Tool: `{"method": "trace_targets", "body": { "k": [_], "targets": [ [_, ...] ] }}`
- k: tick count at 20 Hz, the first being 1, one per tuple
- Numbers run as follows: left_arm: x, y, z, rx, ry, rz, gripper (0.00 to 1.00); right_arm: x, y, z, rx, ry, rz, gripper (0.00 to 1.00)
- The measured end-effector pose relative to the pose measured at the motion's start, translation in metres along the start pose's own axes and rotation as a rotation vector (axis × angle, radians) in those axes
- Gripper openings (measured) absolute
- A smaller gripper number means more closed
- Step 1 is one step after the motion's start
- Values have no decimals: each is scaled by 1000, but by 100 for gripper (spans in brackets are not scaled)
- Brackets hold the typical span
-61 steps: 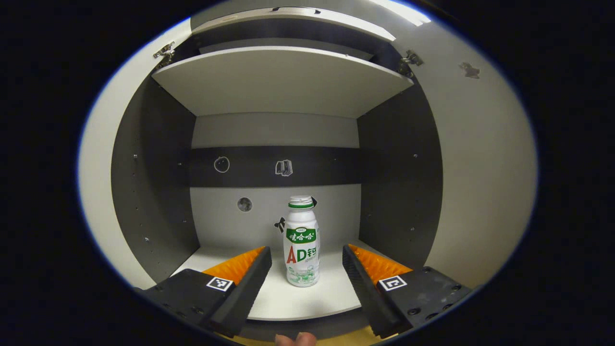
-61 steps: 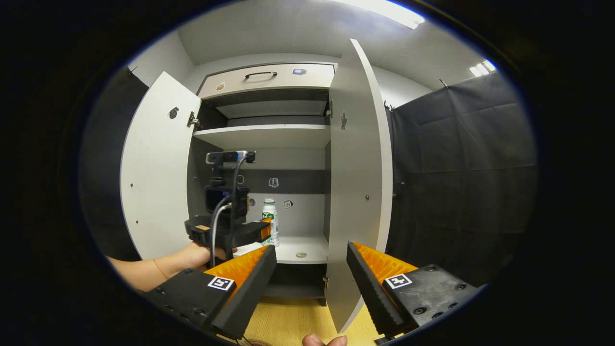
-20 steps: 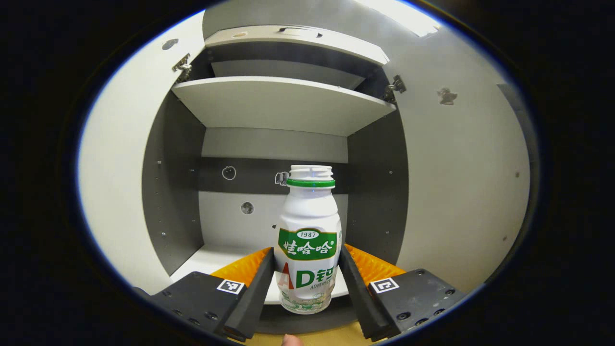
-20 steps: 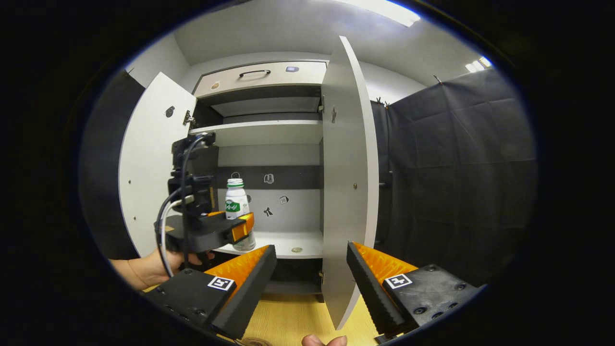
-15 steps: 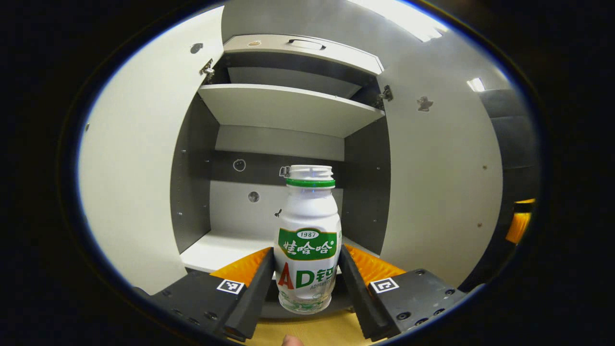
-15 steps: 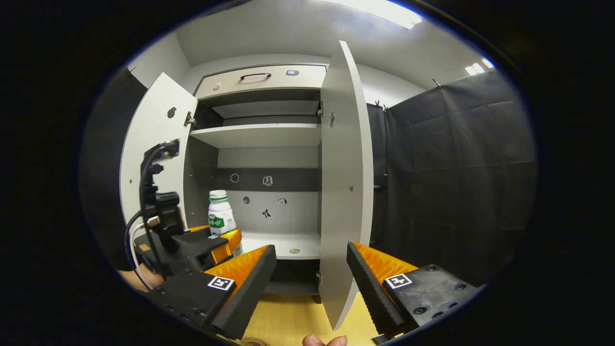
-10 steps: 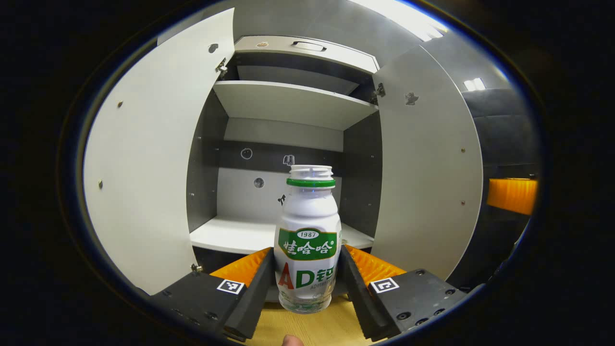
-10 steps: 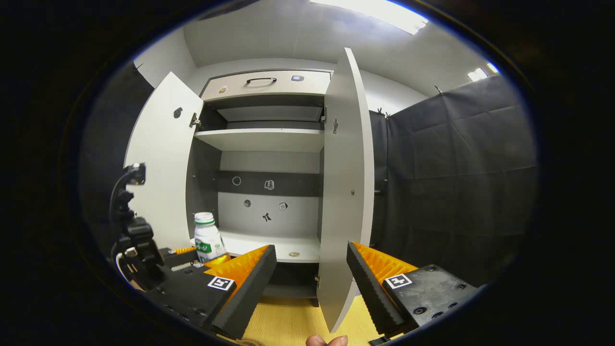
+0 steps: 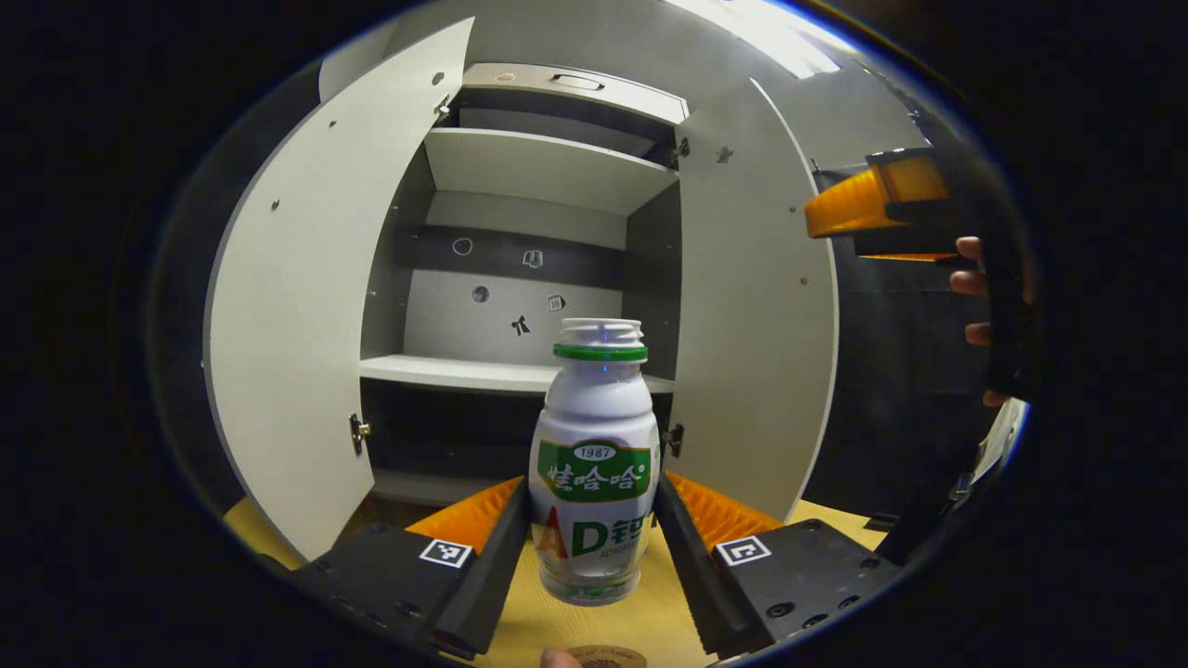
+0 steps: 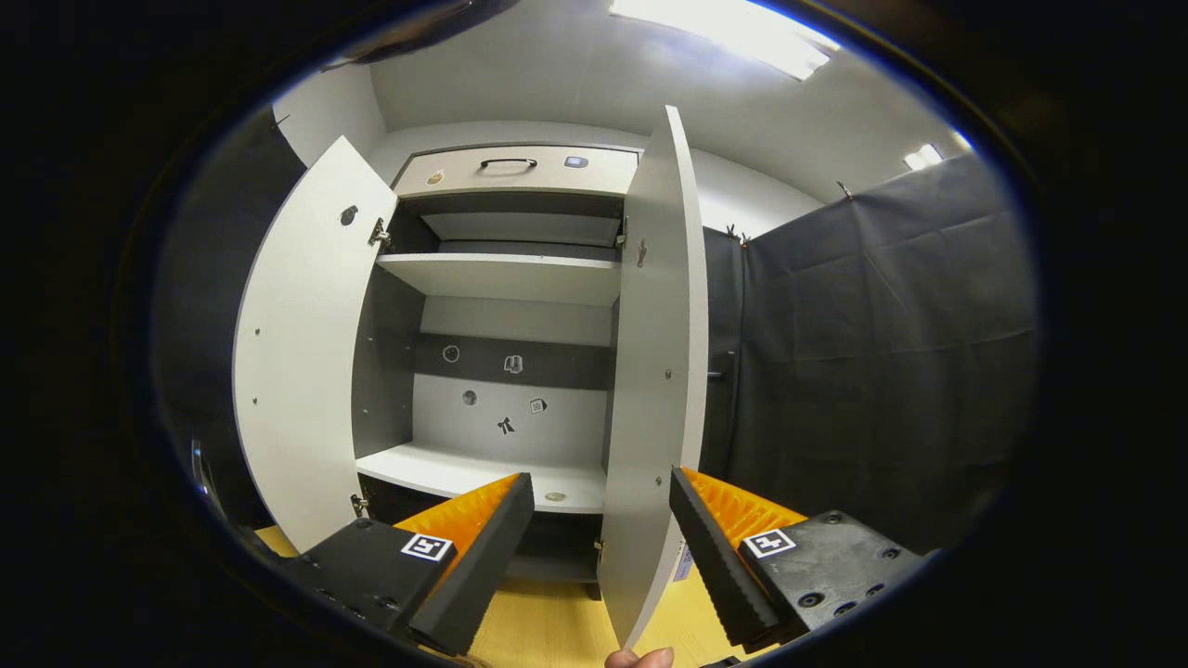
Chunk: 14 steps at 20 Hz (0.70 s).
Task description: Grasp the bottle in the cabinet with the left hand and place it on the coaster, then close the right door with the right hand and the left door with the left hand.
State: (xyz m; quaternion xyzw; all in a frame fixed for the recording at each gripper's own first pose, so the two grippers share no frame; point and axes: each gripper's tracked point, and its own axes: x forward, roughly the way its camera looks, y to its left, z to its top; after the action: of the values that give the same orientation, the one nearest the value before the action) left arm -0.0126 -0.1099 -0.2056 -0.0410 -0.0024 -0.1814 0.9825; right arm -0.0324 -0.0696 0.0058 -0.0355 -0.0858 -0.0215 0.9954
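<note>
**Bottle pinched in the left tongs, out in front of the open cabinet**

The left gripper (image 9: 591, 547) has both fingers pressed against the lower sides of the bottle (image 9: 594, 464), which stands upright between them, clear of the wooden surface (image 9: 594, 626) below. A round coaster (image 9: 605, 658) peeks in at the bottom edge, just under the bottle. Beyond stands the cabinet (image 9: 520, 278) with its left door (image 9: 306, 315) and right door (image 9: 752, 306) swung open. The right gripper (image 10: 601, 533) holds nothing, its fingers spread wide apart, pointing at the edge of the right door (image 10: 654, 371); it also appears far right in the left gripper view, held by a hand (image 9: 974, 297).
</note>
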Motion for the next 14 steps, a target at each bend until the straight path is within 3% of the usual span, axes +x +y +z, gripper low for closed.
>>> {"method": "trace_targets", "body": {
  "k": [9, 14],
  "targets": [
    [-22, -6, -112, -8, 101, -43, 81, 0, 2, -5, -19, 3, 22, 97],
    [-28, -4, -149, -30, 133, -47, 81, 3, 1, -13, -48, 30, 33, 97]
  ]
}}
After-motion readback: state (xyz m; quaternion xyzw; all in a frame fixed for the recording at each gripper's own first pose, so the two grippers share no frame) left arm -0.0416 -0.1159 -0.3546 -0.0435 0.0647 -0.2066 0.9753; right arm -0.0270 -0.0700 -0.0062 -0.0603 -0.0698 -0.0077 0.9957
